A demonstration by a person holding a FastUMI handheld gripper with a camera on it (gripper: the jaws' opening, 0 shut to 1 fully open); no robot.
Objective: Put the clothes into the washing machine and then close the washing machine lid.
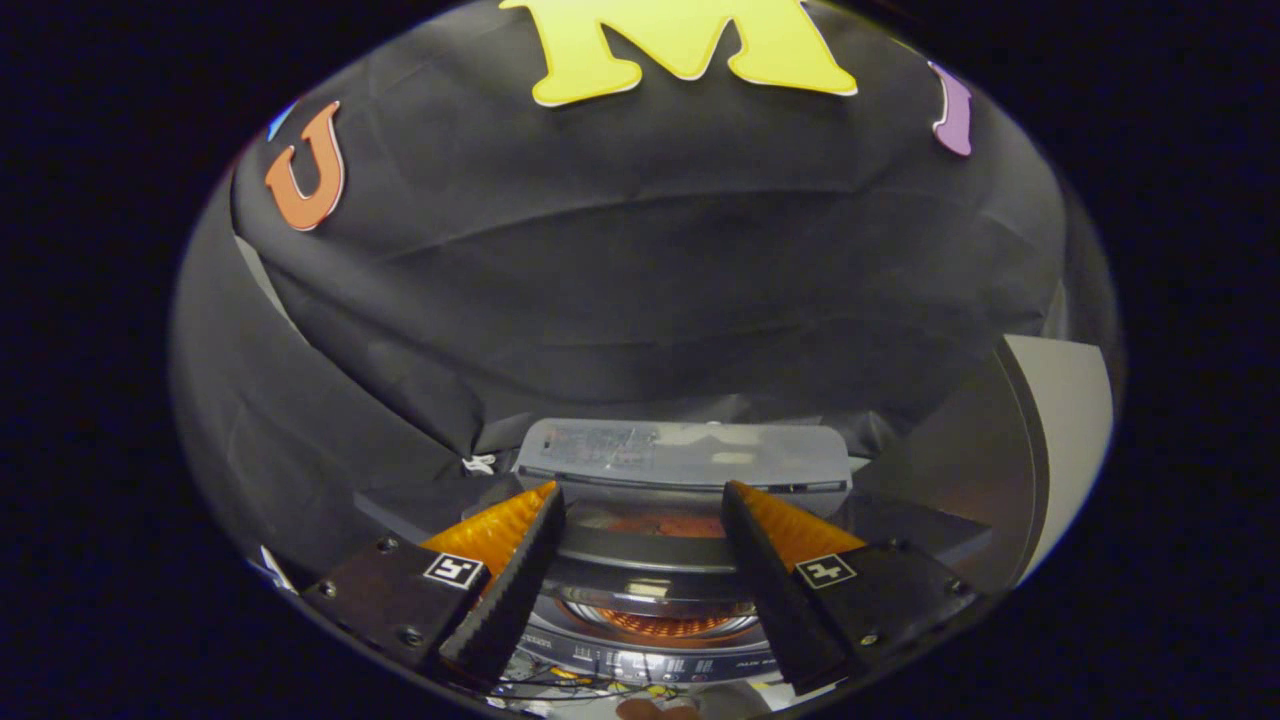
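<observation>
The top-loading washing machine (650, 600) sits low in the gripper view, just ahead of and beneath the fingers. Its control panel (650, 663) faces me. Its pale grey rear part (680, 455) lies beyond the fingertips, against the black cloth. Orange cloth (665, 624) shows in the drum opening, with more orange (665, 524) farther back. A dark curved band (640, 552) crosses between the two orange patches; I cannot tell whether it is the folded lid. My gripper (640, 490) is open above the opening, holding nothing.
Black cloth (640, 300) walls the booth close behind the machine. A pale upright panel (1060, 430) stands to the right. Thin cables (560, 686) lie in front of the control panel. A small white tie (480, 463) hangs at the cloth's left fold.
</observation>
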